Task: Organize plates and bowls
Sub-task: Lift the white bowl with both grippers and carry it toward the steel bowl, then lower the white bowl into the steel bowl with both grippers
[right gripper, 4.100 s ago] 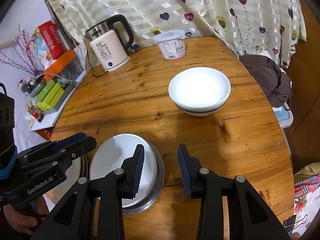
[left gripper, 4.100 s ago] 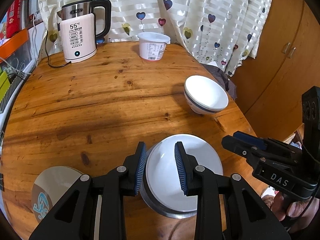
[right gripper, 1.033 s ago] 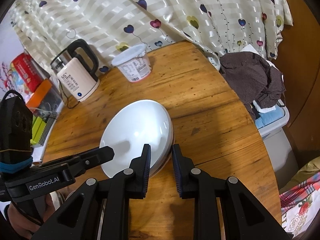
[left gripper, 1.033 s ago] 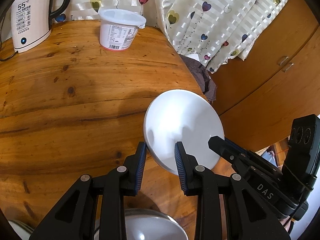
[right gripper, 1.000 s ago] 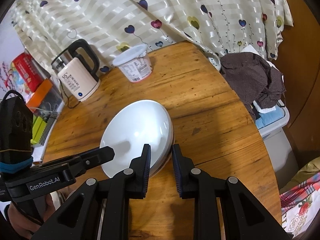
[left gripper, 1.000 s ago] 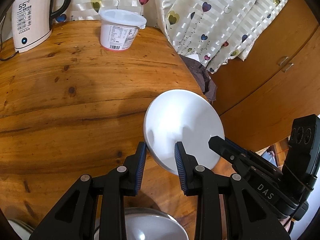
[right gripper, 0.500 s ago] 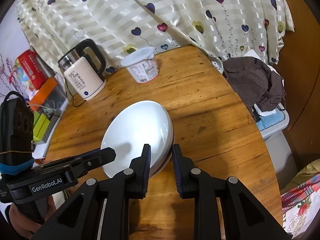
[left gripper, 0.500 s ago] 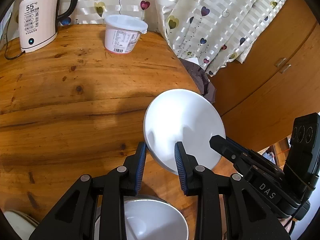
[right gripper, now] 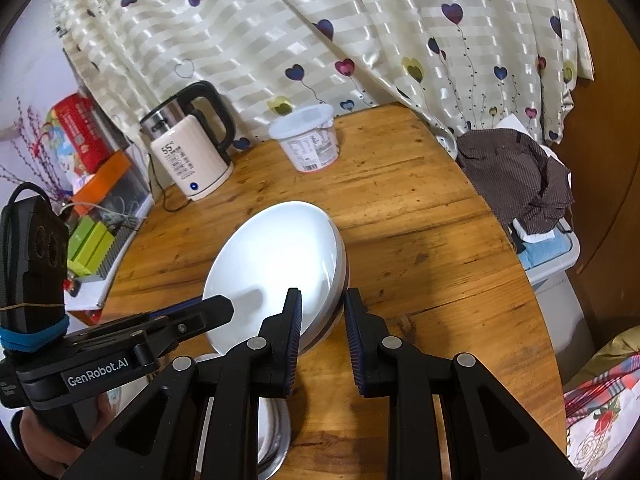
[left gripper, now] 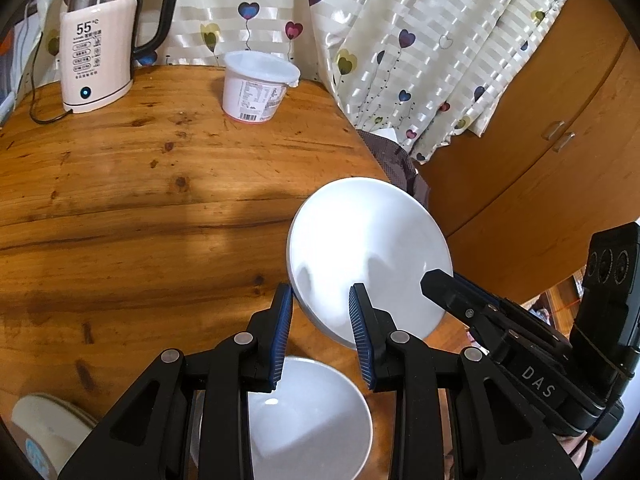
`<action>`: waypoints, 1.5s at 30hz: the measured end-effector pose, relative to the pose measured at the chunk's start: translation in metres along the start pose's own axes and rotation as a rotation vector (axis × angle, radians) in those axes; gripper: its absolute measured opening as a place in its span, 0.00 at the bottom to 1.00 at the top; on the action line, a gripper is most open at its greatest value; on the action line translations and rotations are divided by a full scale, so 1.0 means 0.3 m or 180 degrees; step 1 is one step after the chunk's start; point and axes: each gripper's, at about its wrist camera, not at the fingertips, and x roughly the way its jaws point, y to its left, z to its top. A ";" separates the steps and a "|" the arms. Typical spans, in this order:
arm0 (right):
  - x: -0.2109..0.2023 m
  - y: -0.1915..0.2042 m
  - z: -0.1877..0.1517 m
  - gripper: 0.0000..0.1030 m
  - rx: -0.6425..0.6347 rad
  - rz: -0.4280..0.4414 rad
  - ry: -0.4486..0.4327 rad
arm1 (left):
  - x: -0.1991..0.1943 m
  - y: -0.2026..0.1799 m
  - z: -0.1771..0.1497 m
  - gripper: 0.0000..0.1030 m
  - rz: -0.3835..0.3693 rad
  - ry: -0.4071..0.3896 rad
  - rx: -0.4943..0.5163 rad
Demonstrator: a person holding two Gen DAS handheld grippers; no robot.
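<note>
Bowls are the business at this moment, on a round wooden table (left gripper: 120,208) that fills the space ahead of both grippers, with a heart-print curtain (right gripper: 320,40) hanging at its far edge. A kettle (left gripper: 100,48) stands far ahead and to the left of the left gripper (left gripper: 320,312), and a lidded white tub (left gripper: 256,88) sits far ahead, near the curtain. The white bowl (left gripper: 368,248) is lifted clear of the table and tilted, carried between the two tools: the left gripper's narrow-set fingers straddle its near rim, while the right gripper (right gripper: 322,312) has closed on the opposite rim, one blue pad inside the bowl and one on the dark-banded outer wall. Directly below the left gripper, close to the person, a second white bowl (left gripper: 304,412) rests in a shallow metal plate (right gripper: 276,440). Lower left of that gripper, another light dish (left gripper: 44,428) lies at the table edge. Judging by this layout, the step in hand is carrying the lifted bowl toward the one below so they nest. The next move seems to call for levelling the tilted bowl, centring it over the lower one, lowering gently so the rims do not knock, then opening both grips together.
</note>
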 end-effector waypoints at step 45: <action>-0.075 0.195 -0.222 0.20 -0.0173 0.0201 0.0239 | -0.221 0.094 -0.244 0.30 0.0233 -0.0058 -0.0085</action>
